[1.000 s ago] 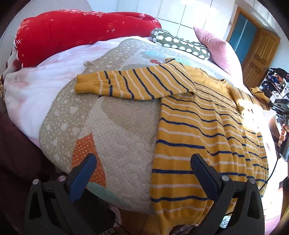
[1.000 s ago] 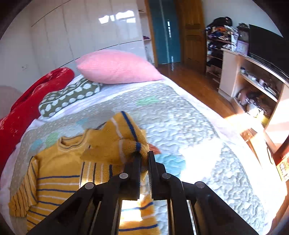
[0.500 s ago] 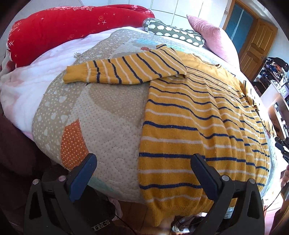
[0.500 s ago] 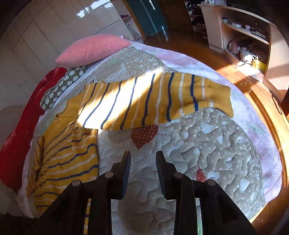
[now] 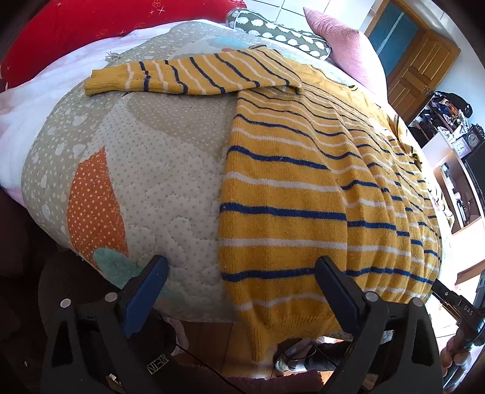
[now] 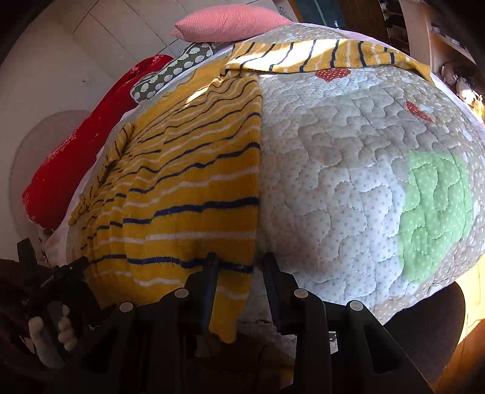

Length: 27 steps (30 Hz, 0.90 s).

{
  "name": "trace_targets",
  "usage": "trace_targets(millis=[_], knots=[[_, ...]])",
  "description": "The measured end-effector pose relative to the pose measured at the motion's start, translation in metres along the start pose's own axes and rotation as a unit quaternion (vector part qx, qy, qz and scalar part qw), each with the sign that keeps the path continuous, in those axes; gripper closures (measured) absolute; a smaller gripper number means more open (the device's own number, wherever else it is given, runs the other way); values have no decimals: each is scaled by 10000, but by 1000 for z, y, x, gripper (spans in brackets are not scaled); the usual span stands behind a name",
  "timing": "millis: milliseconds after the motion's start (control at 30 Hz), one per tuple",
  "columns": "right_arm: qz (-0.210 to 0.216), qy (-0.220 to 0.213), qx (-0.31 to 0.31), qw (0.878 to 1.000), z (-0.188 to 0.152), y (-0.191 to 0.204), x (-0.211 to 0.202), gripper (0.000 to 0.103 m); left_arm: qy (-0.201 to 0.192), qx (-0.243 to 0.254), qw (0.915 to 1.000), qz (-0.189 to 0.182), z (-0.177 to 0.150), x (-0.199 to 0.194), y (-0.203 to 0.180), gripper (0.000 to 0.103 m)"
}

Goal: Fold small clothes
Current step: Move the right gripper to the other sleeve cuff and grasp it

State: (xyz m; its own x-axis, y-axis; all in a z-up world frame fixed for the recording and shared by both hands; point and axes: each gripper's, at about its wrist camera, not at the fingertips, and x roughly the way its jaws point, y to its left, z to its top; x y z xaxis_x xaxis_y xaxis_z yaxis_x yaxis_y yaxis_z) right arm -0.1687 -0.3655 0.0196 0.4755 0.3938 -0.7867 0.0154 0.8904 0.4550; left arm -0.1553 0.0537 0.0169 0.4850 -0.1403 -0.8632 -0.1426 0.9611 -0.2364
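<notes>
A yellow sweater (image 5: 318, 188) with blue and white stripes lies flat on the quilted bed (image 5: 151, 169), both sleeves spread out sideways. Its hem hangs over the bed's near edge. My left gripper (image 5: 239, 272) is wide open, straddling the hem's left corner. In the right wrist view the sweater (image 6: 182, 188) fills the left half. My right gripper (image 6: 241, 266) is open by a narrow gap, and the hem's right corner lies between its fingers. The far sleeve (image 6: 318, 57) lies stretched across the quilt.
A red duvet (image 5: 100, 27), a dotted green pillow (image 5: 279, 33) and a pink pillow (image 5: 342, 48) lie at the head of the bed. A wooden door (image 5: 418, 69) and cluttered shelves (image 5: 454, 169) stand to the right. The floor shows below the bed's edge.
My right gripper let go of the sleeve, which now lies spread out, and came down to the hem. My left gripper moved closer to the hem's left corner.
</notes>
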Motion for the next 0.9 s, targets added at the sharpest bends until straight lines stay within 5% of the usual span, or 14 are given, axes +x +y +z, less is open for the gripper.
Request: trace_targets(millis=[67,200,333,533,600,667,700,900], knots=[[131,33,106,9999,-4,-2,-1,96,20,89,9998,158,-2,-1,-1,29],[-63,47,151,9999,-11,-10,-11,97,62,42,9999,120,-5,-8,5,46],[-410,-238,151,9988,-10,-19,-35,97,38,99,9995,307,-10,-22,5,46],[-815,-1056,817,9877,42,-73,-69,96,-263,652,9970,322,-2,-46,-26,46],[-852,-1283,1292,9796,68,-104,-72,88,-306,793,9961,226,1,-48,-38,46],[-782,-1484,1636,9722,95,-132,-71,63,-290,918,9951,228,4,-45,-51,46],[-707,-1555,1834,9681,108,-145,-69,58,-264,961,9948,217,5,-44,-56,46],[-37,-1701,3086,9358,161,-206,-44,53,-167,1152,9929,250,2,-36,-76,46]])
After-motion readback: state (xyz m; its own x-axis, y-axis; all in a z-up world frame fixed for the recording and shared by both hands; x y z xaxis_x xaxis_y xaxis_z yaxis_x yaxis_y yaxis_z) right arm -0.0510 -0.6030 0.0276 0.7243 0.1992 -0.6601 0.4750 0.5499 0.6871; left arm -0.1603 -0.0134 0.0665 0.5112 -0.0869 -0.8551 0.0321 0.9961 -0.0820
